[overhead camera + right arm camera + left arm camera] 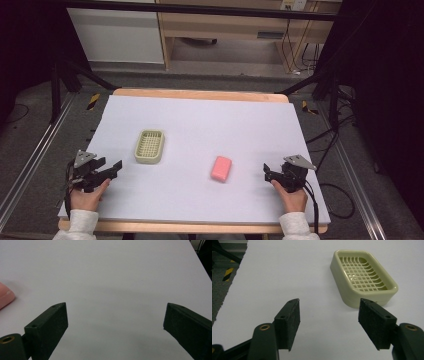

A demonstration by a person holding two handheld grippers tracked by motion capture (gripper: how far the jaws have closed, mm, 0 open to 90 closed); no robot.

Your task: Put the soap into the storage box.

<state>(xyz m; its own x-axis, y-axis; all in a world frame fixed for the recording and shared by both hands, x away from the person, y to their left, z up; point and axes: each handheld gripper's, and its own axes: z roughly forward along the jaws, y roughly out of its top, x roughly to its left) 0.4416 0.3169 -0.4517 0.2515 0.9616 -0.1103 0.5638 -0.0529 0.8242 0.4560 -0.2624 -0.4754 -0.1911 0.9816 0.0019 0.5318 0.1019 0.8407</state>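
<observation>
Pink soap (221, 168) lies on the white tabletop (200, 125), off to the left of the right gripper (269, 173), whose jaws stand wide apart, empty. The left gripper (116, 168) has jaws parted too, the cream soap dish (362, 275) just ahead to their right.

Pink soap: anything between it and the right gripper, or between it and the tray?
Nothing visible. Bare white table lies between the right gripper and the soap, and between the soap and the tray. The right gripper's jaws stand open, nothing in them.
</observation>
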